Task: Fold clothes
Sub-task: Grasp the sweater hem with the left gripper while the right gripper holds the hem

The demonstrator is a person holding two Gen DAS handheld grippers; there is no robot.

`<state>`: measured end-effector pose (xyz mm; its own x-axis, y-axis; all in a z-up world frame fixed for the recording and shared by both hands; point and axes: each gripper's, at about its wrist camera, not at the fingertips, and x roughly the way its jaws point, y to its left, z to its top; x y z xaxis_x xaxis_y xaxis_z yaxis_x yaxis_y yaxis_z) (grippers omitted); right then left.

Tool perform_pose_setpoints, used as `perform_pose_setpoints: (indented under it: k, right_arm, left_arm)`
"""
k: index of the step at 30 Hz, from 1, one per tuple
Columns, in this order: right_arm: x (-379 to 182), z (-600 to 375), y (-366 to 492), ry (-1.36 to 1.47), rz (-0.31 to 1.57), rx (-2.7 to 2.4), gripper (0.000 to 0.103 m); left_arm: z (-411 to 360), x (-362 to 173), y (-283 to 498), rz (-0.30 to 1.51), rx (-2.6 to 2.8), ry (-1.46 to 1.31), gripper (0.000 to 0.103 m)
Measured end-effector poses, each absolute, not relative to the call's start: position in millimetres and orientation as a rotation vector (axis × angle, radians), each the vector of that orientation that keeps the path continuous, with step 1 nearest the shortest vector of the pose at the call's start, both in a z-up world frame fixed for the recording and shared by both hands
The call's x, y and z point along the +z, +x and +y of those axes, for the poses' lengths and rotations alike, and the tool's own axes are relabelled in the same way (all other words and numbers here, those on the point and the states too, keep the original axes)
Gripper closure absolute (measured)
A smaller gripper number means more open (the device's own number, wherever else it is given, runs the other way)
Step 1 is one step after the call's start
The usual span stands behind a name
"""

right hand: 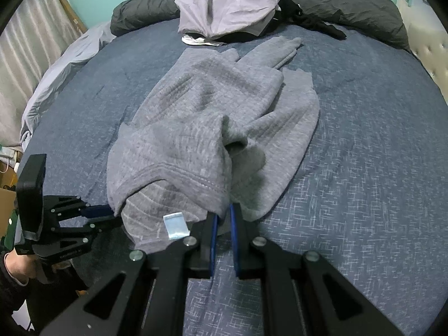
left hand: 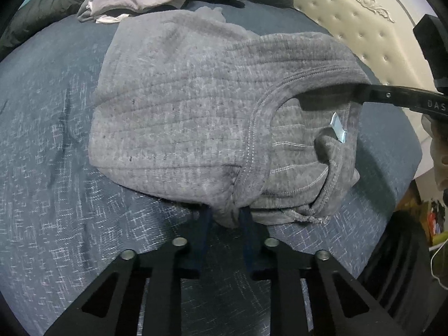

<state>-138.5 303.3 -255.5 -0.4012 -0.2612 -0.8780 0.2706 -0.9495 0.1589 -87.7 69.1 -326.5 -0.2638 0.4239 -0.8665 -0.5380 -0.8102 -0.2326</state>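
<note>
Peeking label (right hand: 175,225) beside right gripper (right hand: 223,212)

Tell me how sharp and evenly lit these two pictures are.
Left wrist view: sharp knit on the sweater, strong fisheye bend, black corners, dark shadow under the other tool's finger. Right wrist view: dimmer, soft blur on the bedspread toward the right, same curved edges.

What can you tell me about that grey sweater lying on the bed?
The grey sweater is a thick ribbed knit with stitched seams, lying rumpled and partly folded on the blue bedspread. One sleeve stretches toward the pile of clothes. A small pale label shows inside the neck opening. The left gripper and right gripper each pinch its near edge.
</note>
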Motion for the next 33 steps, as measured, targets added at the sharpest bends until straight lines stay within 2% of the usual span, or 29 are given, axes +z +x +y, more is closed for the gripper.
perform_pose_setpoints:
  k: [1, 3, 5, 8, 15, 18, 20, 22, 27, 28, 30, 31, 32, 33]
  right_arm:
    - [-255, 304, -140, 1.501, 0.005, -2.395, 0.094]
    - [-254, 305, -142, 1.509, 0.000, -2.404, 0.090]
    - [-252, 306, -143, 1.513, 0.012, -2.424, 0.078]
    - [-250, 306, -144, 1.506, 0.063, -2.453, 0.065]
    - [-252, 308, -147, 1.505, 0.051, -2.442, 0.061]
    - [-253, 308, -148, 1.507, 0.033, -2.439, 0.060]
    - [-254, 307, -149, 1.510, 0.004, -2.438, 0.060]
    - [-254, 306, -149, 1.509, -0.003, -2.436, 0.060]
    - [-256, 304, -148, 1.501, -0.008, -2.429, 0.060]
    - [-256, 304, -148, 1.499, -0.009, -2.428, 0.060]
    - [-256, 303, -148, 1.496, -0.011, -2.425, 0.060]
    - [-257, 303, -148, 1.497, -0.014, -2.422, 0.060]
    - [-259, 303, -148, 1.498, -0.018, -2.419, 0.060]
    - [-260, 302, -147, 1.497, -0.016, -2.416, 0.060]
  left_arm:
    - [68, -324, -87, 0.148, 2.106, -1.385, 0.088]
    - [64, -318, -87, 0.153, 2.124, -1.362, 0.101]
    - [60, -310, -87, 0.143, 2.141, -1.338, 0.101]
    - [53, -302, -87, 0.123, 2.146, -1.322, 0.101]
    - [51, -294, -80, 0.103, 2.112, -1.337, 0.101]
    - [60, -294, -74, 0.115, 2.103, -1.361, 0.094]
    - [66, -299, -77, 0.110, 2.112, -1.380, 0.070]
    - [69, -304, -79, 0.082, 2.110, -1.395, 0.059]
    - [78, -315, -82, 0.086, 2.126, -1.428, 0.059]
    - [78, -317, -83, 0.085, 2.137, -1.427, 0.060]
    - [77, -318, -86, 0.086, 2.147, -1.424, 0.074]
    - [76, -319, -87, 0.094, 2.151, -1.422, 0.087]
    - [76, -319, -88, 0.103, 2.150, -1.419, 0.096]
    - [76, -318, -88, 0.114, 2.145, -1.412, 0.098]
